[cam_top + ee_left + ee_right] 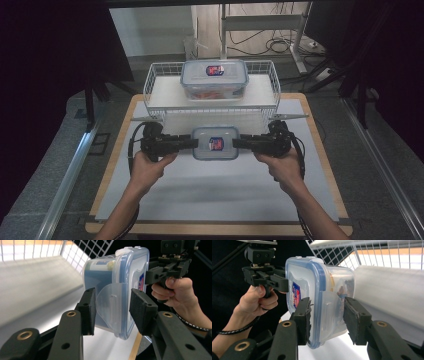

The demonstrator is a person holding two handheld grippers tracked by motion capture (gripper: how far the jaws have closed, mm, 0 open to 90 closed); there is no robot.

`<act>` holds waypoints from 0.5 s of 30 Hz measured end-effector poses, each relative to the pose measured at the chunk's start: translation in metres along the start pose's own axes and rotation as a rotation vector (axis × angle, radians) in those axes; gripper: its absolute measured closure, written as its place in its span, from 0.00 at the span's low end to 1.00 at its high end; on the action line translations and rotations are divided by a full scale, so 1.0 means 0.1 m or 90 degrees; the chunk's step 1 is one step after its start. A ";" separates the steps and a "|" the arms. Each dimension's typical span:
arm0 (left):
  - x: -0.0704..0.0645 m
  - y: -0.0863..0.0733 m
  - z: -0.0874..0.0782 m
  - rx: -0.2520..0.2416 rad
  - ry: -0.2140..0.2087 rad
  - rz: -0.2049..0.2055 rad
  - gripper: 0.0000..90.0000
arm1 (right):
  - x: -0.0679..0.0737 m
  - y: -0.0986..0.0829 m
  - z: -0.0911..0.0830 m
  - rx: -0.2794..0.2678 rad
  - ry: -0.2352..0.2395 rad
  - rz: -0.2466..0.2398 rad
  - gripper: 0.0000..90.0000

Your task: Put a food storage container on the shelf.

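Note:
A small clear container (pixel 215 142) with a blue-rimmed lid and a red-blue label is held between both grippers, just in front of the wire basket. My left gripper (pixel 196 143) is shut on its left end, with the pads on either side of the latch flap (pixel 111 307). My right gripper (pixel 235 143) is shut on the opposite end, straddling that end's flap (pixel 327 315). In the left gripper view the container (pixel 117 277) stands on edge, with the right gripper (pixel 165 270) beyond it. The right gripper view shows the container (pixel 322 290) and the left gripper (pixel 265 277) behind it.
A larger container (pixel 214 79) of the same kind, with food inside, rests in the white wire basket (pixel 150 95) at the table's far side. A white mat (pixel 210 195) covers the wooden table in front of my hands. Dark curtains flank both sides.

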State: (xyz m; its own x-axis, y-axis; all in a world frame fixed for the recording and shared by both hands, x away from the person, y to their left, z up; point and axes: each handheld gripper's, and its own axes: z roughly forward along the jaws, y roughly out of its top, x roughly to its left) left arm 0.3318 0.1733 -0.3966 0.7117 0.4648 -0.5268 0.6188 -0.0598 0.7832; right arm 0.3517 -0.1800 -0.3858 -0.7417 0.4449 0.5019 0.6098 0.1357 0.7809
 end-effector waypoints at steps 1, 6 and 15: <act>0.00 0.03 -0.01 0.001 0.001 0.003 0.64 | 0.01 0.03 0.00 -0.003 0.000 -0.001 0.64; -0.03 0.23 -0.05 -0.006 0.005 0.009 0.64 | 0.03 0.20 -0.03 -0.012 0.000 -0.005 0.64; -0.07 0.65 -0.13 -0.028 0.013 0.013 0.64 | 0.07 0.60 -0.07 -0.032 -0.002 -0.017 0.64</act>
State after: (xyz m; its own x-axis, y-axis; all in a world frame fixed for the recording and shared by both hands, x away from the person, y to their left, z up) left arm 0.3628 0.1778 -0.3374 0.7167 0.4818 -0.5043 0.5887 -0.0303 0.8078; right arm 0.3807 -0.1751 -0.3328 -0.7567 0.4442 0.4797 0.5749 0.1027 0.8117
